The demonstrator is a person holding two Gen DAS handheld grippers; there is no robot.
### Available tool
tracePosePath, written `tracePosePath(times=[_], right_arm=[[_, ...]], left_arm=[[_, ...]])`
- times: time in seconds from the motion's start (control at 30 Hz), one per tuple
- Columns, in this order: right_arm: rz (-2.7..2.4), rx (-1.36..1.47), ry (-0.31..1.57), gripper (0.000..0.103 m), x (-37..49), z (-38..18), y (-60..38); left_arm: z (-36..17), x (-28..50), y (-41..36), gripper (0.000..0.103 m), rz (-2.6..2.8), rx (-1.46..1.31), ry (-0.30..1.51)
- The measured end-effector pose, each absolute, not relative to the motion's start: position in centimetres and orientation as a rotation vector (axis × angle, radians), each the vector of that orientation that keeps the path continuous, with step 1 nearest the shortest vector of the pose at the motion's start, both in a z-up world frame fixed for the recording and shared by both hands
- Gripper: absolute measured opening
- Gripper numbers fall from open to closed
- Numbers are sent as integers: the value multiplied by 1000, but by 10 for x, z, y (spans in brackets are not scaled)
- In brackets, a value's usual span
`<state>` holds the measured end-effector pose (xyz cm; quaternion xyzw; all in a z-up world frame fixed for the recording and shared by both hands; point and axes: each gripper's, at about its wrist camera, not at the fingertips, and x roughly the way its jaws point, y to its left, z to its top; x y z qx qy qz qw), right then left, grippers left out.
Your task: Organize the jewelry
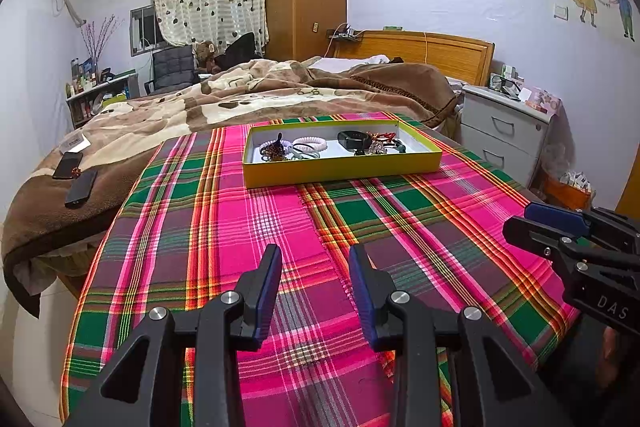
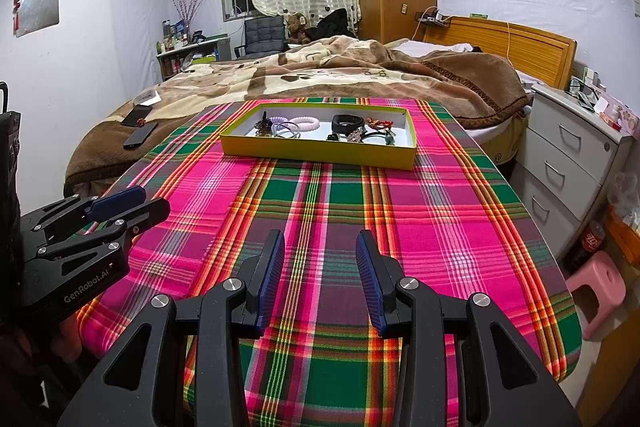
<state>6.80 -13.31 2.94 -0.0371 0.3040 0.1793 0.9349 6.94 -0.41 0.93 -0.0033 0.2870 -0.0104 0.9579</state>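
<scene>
A shallow yellow box (image 1: 344, 169) (image 2: 316, 151) stands at the far end of the plaid-covered table. It holds several pieces: a black band (image 1: 352, 139) (image 2: 347, 123), a pink coil hair tie (image 1: 310, 143) (image 2: 306, 123), a dark beaded piece (image 1: 274, 150), and red and green beaded pieces (image 2: 380, 125). My left gripper (image 1: 315, 259) is open and empty over the near part of the table. My right gripper (image 2: 320, 247) is open and empty too, beside it. Each also shows in the other's view, the right one (image 1: 552, 221) and the left one (image 2: 120, 205).
The plaid cloth (image 1: 304, 239) covers the table. A bed with a brown blanket (image 1: 256, 95) lies behind and left; two phones (image 1: 76, 177) lie on it. A white drawer unit (image 2: 568, 151) and a pink stool (image 2: 596, 291) stand right of the table.
</scene>
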Motion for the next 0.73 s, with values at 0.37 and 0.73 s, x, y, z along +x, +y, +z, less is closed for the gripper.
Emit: tracePosePath(times=[0.37,0.73], right_arm=[[366,-75,622,38,68,30,-133],[366,-76,621,38,67,29,-131]], left_arm=[[7,69,-4,34,-19,-6,586],[5,70,-4,34,-22,-13,587]])
